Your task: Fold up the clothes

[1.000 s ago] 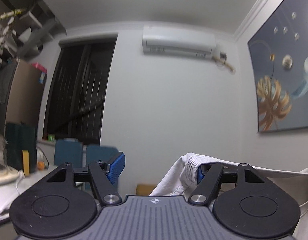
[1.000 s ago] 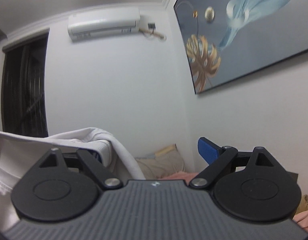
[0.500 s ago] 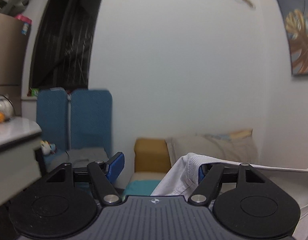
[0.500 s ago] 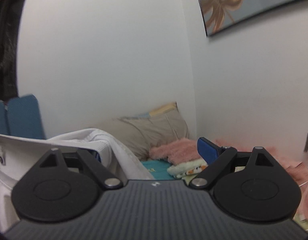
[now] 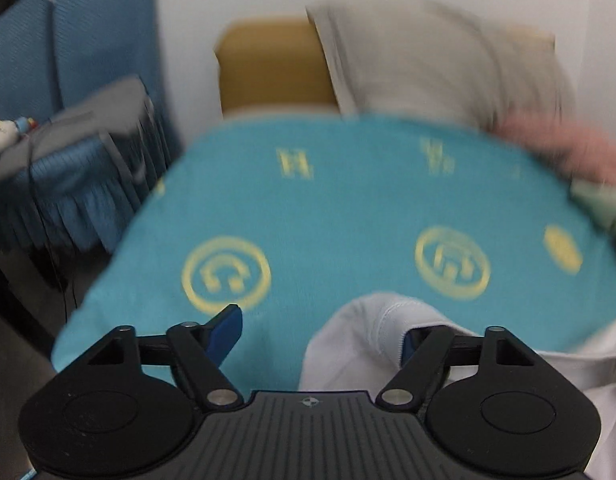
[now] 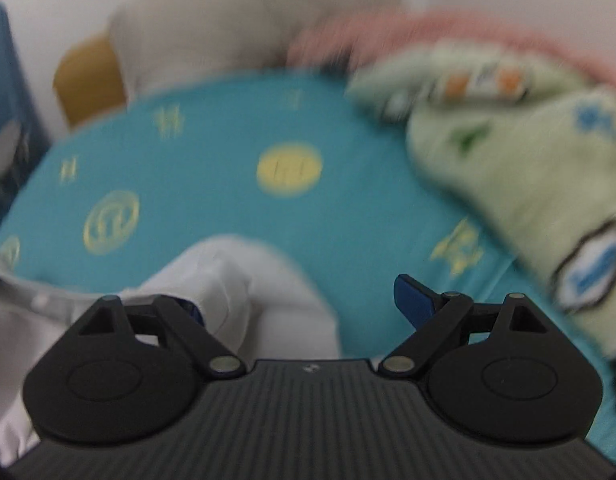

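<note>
Both views smeared by motion blur. Left tongs [image 5: 320, 334] spread wide apart, blue pads well separated; white garment [image 5: 372, 336] draped over the pad at 3 o'clock, hiding most of it, trailing off toward 4 o'clock. Not clamped between the pads. Right tongs [image 6: 300, 304] likewise spread wide; same white garment [image 6: 244, 292] hooked over the pad at 9 o'clock, bunched in a soft fold, running off toward 8 o'clock. Pad at 3 o'clock bare and blue.

Beneath both, a teal bed cover [image 5: 348, 208] with yellow circle and headphone motifs, filling the middle of each view. At 12 o'clock in the left view, a mustard cushion [image 5: 268, 64] beside a beige pillow [image 5: 436, 60]; at 2 o'clock a pink fluffy blanket [image 5: 564, 144]. At 9 o'clock, a blue chair [image 5: 72, 40] against the wall. In the right view, a pale green printed quilt [image 6: 520, 152] from 1 to 4 o'clock, lying on the bed cover.
</note>
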